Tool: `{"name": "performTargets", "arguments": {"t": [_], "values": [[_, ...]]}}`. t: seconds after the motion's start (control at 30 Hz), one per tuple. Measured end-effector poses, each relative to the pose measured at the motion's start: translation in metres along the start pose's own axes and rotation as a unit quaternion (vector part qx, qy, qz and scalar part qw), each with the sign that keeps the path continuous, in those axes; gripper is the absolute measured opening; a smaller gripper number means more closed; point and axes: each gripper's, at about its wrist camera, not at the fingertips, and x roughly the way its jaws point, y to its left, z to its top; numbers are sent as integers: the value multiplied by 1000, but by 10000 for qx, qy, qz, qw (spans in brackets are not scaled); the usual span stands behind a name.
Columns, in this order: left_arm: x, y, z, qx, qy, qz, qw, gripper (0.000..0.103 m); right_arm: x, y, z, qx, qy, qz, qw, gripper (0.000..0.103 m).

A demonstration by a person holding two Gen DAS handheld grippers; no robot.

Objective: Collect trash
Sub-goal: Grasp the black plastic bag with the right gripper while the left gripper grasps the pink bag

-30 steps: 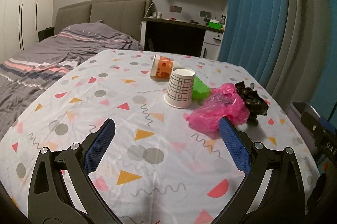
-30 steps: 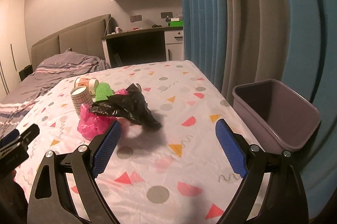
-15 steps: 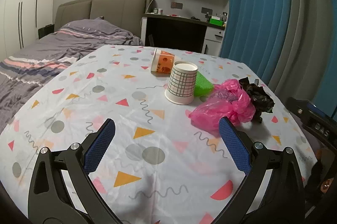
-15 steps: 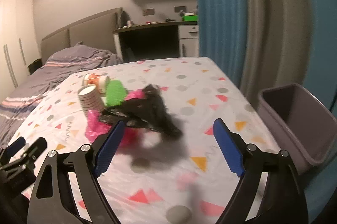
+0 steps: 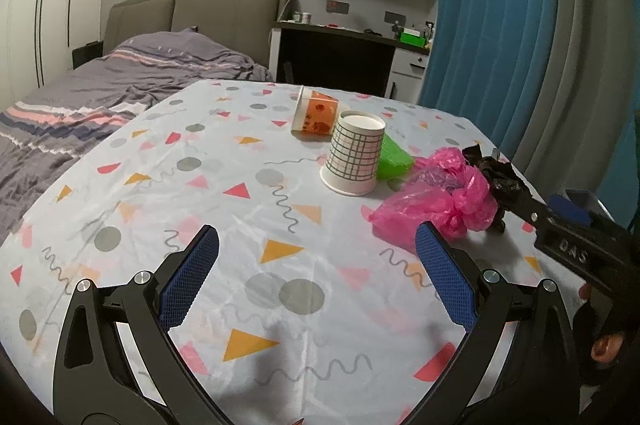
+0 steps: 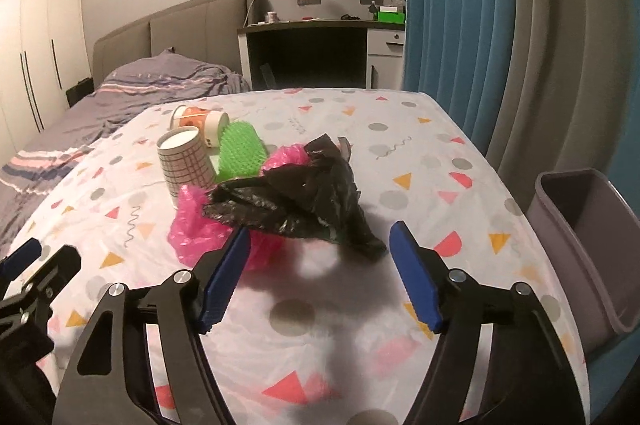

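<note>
Your right gripper (image 6: 320,273) has just been narrowing its jaws, yet they still stand apart with nothing pressed between the pads; the near tip of the black plastic bag (image 6: 296,201) lies just ahead, in the gap; your left gripper (image 5: 316,265) gapes wide over bare tablecloth (image 5: 200,193); beyond the black bag, partly buried under it, sits the pink bag (image 6: 200,225); further on stand the grid-pattern cup (image 6: 184,161), the green mesh piece (image 6: 240,153), half hidden, and the toppled orange cup (image 6: 196,119); right of your right gripper the bin (image 6: 580,225) is cut off by the frame.
</note>
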Motion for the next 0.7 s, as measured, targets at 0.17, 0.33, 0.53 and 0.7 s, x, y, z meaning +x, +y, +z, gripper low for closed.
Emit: {"name": "performTargets", "arguments": {"t": [0.17, 0.33, 0.53, 0.7], "values": [[1, -3, 1, 41, 29, -66, 10000, 97, 16, 6, 6, -259, 66, -35, 9996, 54], [2, -12, 3, 170, 33, -155, 9997, 97, 25, 8, 7, -348, 105, 61, 9993, 14], [5, -30, 9, 309, 43, -559, 9979, 97, 12, -4, 7, -244, -122, 45, 9996, 8], [17, -56, 14, 432, 136, -1011, 9938, 97, -11, -24, 7, 0, -373, 0, 9993, 7]]}}
